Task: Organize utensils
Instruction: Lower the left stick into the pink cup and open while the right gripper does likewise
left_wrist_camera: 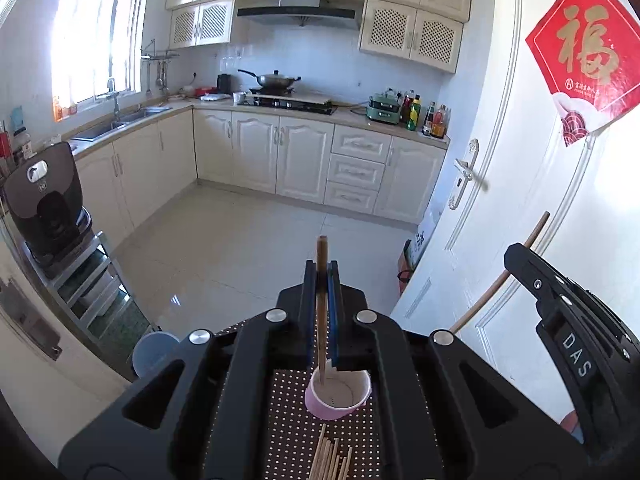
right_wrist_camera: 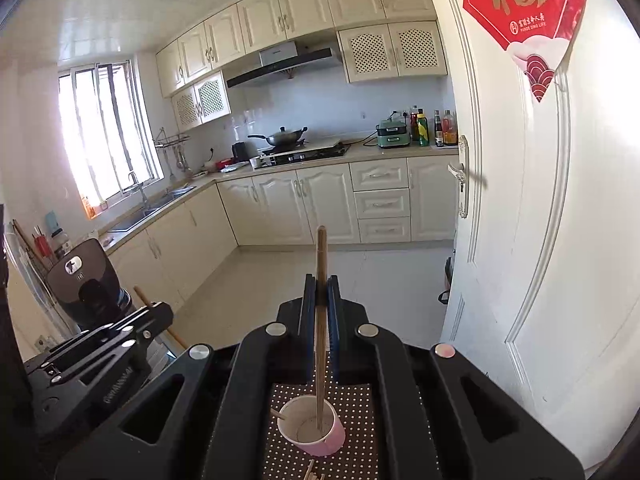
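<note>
In the left wrist view my left gripper [left_wrist_camera: 322, 270] is shut on a wooden chopstick [left_wrist_camera: 321, 320] that stands upright between its blue pads, its lower tip over the mouth of a pink paper cup [left_wrist_camera: 338, 396]. In the right wrist view my right gripper [right_wrist_camera: 321, 284] is shut on a second chopstick [right_wrist_camera: 321, 256], whose lower end reaches into the same cup [right_wrist_camera: 320, 440]. Each gripper shows in the other's view: the right one [left_wrist_camera: 516, 258] at the right, the left one [right_wrist_camera: 160, 312] at the left. Several loose chopsticks [left_wrist_camera: 330, 460] lie on the dotted mat [left_wrist_camera: 288, 420] in front of the cup.
A white door [left_wrist_camera: 520, 200] with a handle stands close on the right. A pale blue round container [left_wrist_camera: 154, 352] sits at the mat's left. A dark rice cooker [left_wrist_camera: 44, 200] rests on a metal rack at the far left. Beyond lie the tiled kitchen floor and cabinets.
</note>
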The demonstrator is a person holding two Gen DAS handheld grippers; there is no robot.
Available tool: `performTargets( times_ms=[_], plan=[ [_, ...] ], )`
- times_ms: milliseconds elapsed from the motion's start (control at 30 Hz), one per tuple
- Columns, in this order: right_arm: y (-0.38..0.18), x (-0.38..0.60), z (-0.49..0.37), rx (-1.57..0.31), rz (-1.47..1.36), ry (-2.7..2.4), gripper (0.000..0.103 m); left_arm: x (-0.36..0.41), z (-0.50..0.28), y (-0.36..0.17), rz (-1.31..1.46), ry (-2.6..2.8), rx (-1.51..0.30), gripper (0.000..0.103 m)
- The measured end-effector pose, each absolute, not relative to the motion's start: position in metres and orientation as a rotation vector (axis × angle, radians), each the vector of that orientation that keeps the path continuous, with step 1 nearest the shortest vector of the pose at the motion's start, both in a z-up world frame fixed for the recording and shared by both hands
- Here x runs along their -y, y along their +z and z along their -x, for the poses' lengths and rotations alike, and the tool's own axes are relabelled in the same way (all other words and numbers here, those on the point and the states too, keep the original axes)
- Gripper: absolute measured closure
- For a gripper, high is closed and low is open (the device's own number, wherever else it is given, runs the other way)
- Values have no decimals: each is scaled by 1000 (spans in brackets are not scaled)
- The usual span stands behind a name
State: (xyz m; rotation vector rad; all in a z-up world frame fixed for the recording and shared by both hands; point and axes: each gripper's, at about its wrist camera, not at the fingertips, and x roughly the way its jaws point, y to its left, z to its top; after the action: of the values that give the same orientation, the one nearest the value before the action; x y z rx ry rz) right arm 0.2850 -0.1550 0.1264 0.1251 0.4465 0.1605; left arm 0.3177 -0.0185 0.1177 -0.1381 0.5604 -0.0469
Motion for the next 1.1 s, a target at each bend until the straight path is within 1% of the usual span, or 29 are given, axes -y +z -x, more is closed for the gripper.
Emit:
performTargets(
  times_ms=[467,700,867,1100],
  plan=[
    [74,153,-327,-526,-146,175,99,33,-356,70,118,-39,-613,98],
    [41,160,-348,-614,-187,186,99,33,-372,36,119,-41,-667,98],
    [23,159,-358,-675,-204,204,99,32,-380,20,108,-38,-681,98],
    [16,154,-367,-697,-186,211,98,37,-380,14,65,-41,-621,97]
  ],
)
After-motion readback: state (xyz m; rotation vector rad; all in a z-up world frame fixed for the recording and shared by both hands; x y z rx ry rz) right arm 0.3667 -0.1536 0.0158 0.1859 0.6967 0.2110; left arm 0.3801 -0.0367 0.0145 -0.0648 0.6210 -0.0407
